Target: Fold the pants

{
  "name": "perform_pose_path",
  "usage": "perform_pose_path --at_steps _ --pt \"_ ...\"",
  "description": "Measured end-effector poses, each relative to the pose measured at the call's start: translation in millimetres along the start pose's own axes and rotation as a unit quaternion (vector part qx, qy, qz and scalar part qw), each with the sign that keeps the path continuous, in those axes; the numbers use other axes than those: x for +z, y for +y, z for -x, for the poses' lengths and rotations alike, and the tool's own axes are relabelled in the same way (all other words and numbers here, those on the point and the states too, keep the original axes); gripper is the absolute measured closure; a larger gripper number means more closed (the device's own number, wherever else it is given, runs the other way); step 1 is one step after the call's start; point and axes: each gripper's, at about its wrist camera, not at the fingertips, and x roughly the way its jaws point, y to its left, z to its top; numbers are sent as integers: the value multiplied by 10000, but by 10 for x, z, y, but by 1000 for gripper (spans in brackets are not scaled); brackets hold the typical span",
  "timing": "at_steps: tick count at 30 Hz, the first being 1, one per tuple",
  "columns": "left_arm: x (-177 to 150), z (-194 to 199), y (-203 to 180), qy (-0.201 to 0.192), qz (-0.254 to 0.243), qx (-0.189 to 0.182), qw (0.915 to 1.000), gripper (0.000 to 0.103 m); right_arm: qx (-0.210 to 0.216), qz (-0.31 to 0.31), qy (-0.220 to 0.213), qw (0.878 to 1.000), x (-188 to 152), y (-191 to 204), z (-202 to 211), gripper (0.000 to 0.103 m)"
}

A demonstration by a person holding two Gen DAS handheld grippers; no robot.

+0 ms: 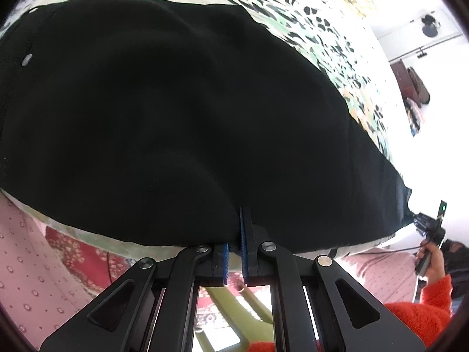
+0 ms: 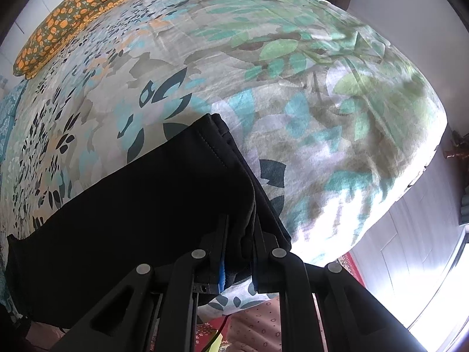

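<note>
While the black pants (image 1: 176, 117) are lying spread across the bed, I am pinching their near edge with both tools. They are a matte, soft black cloth, almost featureless in the left view apart from one small round silvery button (image 1: 28, 59) near the far left edge. My left gripper (image 1: 236, 234) is standing nearly closed, its blue ridged pads (image 1: 242, 234) nipping a thin fold of the hem. My right gripper (image 2: 239, 234) is closed on a thicker bunch of the same pants (image 2: 132, 211), with several layers gathered between its black fingers and a sliver of blue pad showing.

Under the cloth the bedspread (image 2: 293, 88) is looking like thin printed cotton, with leaf shapes in teal, green, grey and black. I am finding no readable writing anywhere.

Only the right view is showing the stitched hem line (image 2: 211, 146) and the stacked edges at the leg end, along with an orange-flowered pillow (image 2: 73, 17) at the head of the bed. Only the left view is showing the right hand (image 1: 431, 261), in a fuzzy orange-red sleeve (image 1: 422, 314), gripping its tool at the far corner of the pants, and a patterned red rug (image 1: 79, 249) below the bed.
</note>
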Motion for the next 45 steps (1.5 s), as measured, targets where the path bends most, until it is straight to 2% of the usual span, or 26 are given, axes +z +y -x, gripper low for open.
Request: perform_pose_path --at_steps 5,8,10,11,13,14,16,17,20,21,22,23,24,25,26,27,28,29,31,34,35,37,39,43,45 --pt "-17 -38 0 73 0 136 9999 97 -20 -2 4 10000 4 8 -1 90" --pt "-15 -31 -7 121 16 266 9996 88 -13 -21 17 10000 6 0 -6 89" --pt "-34 -3 -2 145 30 385 9991 71 42 -64 32 10000 11 -21 -11 86" --pt "-51 22 10 153 60 396 9991 67 106 -92 69 9999 7 -33 -17 84" --pt "-111 83 63 266 239 658 9972 44 239 -119 30 9996 3 -39 14 70" --pt "-154 134 98 293 365 731 9962 41 273 -121 -57 9995 -3 -40 64 64" --pt "-227 244 126 319 519 755 9953 42 250 -166 -325 9990 -24 -60 216 40" --pt "-255 351 128 219 561 784 9951 42 238 -229 -526 9981 -44 -84 320 38" --pt "-193 731 34 -524 334 952 9935 41 -65 -316 -1128 9931 -118 -112 623 38" --pt "-111 823 -17 -824 159 1033 9911 37 -114 -261 -1260 9916 -124 -87 686 38" --pt "-37 852 -58 -1009 12 1071 9891 30 -111 -158 -1380 9902 -138 -26 747 38" --pt "55 835 -93 -1133 -154 1072 9876 26 -18 -32 -1434 9897 -149 79 787 38" --pt "137 737 -135 -1135 -417 1084 9867 25 103 59 -1414 9899 -152 177 792 38" --pt "180 617 -142 -1004 -663 1226 9851 28 204 130 -1372 9903 -169 253 794 37" --pt "197 430 -161 -723 -941 1532 9811 35 343 220 -1293 9908 -178 371 763 36" --pt "163 195 -130 -169 -1227 1994 9721 53 494 294 -1220 9909 -195 480 726 35" --pt "109 41 -94 215 -1382 2333 9623 60 622 323 -1159 9908 -220 568 680 35" --pt "49 5 -90 269 -1496 2488 9566 60 692 323 -1112 9909 -271 622 634 35" --pt "21 110 -115 281 -1512 2617 9528 59 869 284 -902 9917 -353 713 449 35" --pt "53 281 -69 101 -1317 2656 9550 58 1027 234 -413 9936 -404 747 80 34" --pt "72 352 -64 -14 -1266 2575 9580 56 1035 204 -69 9944 -426 756 -99 34" --pt "134 492 -55 -270 -1168 2336 9649 31 1024 147 -132 9945 -427 758 -130 31" --pt "245 529 -97 -572 -1086 2242 9668 22 1164 60 -144 9931 -374 754 -85 27" --pt "494 295 -127 -978 -1109 2094 9666 22 1299 -125 -226 9912 -243 561 25 27" --pt "567 148 16 -907 -1012 2237 9651 22 1388 -316 -291 9894 -125 340 56 27"
